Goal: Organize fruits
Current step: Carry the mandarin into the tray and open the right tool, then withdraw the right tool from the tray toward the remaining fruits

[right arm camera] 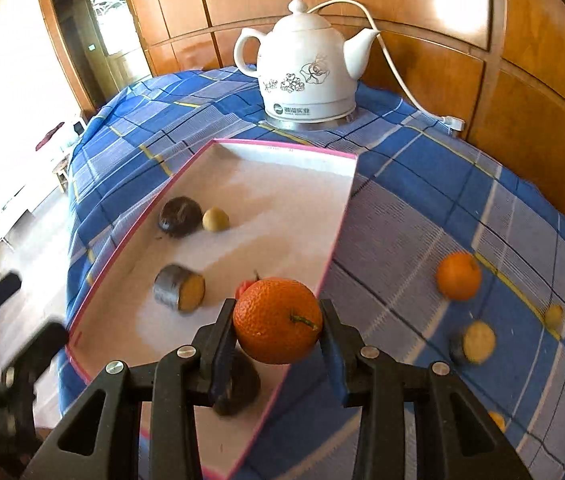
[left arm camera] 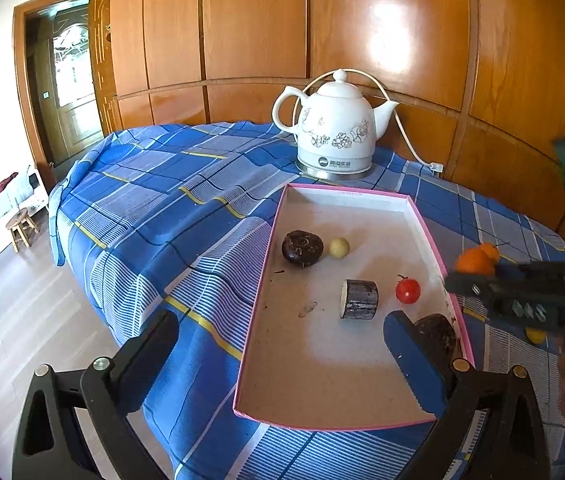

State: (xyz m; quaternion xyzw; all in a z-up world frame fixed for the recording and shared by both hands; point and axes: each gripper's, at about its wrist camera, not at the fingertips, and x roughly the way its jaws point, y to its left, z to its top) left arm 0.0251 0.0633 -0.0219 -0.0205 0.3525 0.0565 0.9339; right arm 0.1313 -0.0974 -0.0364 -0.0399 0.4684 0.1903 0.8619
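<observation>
A pink-rimmed white tray (left arm camera: 422, 216) (right arm camera: 282, 146) lies on the blue checked cloth. It holds a dark round fruit (left arm camera: 301, 249) (right arm camera: 179, 216), a small pale ball (left arm camera: 339, 247) (right arm camera: 215, 219), a cut dark cylinder (left arm camera: 359, 299) (right arm camera: 179, 293), a red tomato (left arm camera: 407, 290) and another dark fruit (left arm camera: 438, 334). My right gripper (right arm camera: 278, 322) is shut on an orange (right arm camera: 277, 320) above the tray's right edge; it shows in the left wrist view (left arm camera: 478, 276). My left gripper (left arm camera: 282, 344) is open and empty over the tray's near end.
A white floral kettle (left arm camera: 336, 126) (right arm camera: 306, 68) with its cord stands behind the tray. Right of the tray lie a second orange (right arm camera: 458, 276), a cut piece (right arm camera: 476, 342) and small yellow fruits (right arm camera: 553, 316). The table edge drops to the floor on the left.
</observation>
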